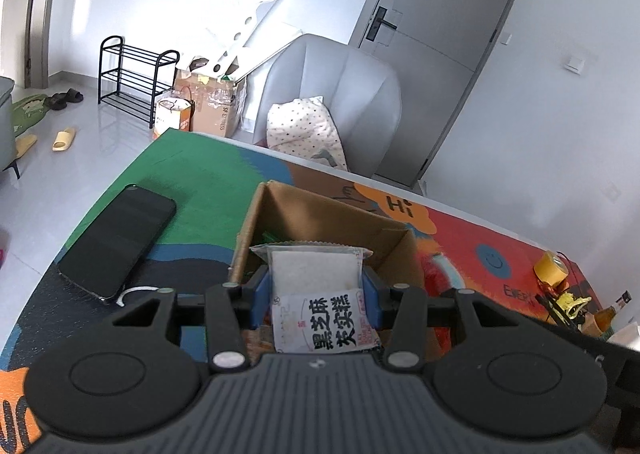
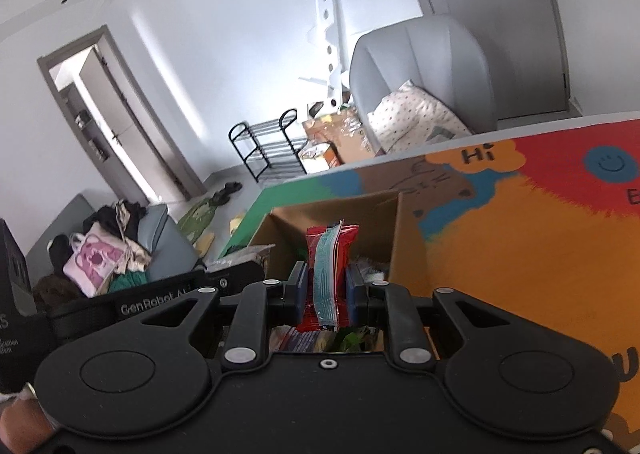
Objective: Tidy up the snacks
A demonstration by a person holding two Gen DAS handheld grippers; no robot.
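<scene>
My left gripper (image 1: 314, 290) clamps a white packet (image 1: 316, 286); my right gripper (image 2: 325, 288) clamps a red packet (image 2: 328, 274), both above the cardboard box (image 1: 320, 213).

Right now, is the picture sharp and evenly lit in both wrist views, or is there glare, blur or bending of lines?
Left wrist view: bright glare on the white wall, door frame bent by the fisheye, the print on the white snack packet sharp. Right wrist view: a pale light streak on the wall, the mat's edge tilted and curved, the red snack packet sharp, dark corners at the lens rim.
</scene>
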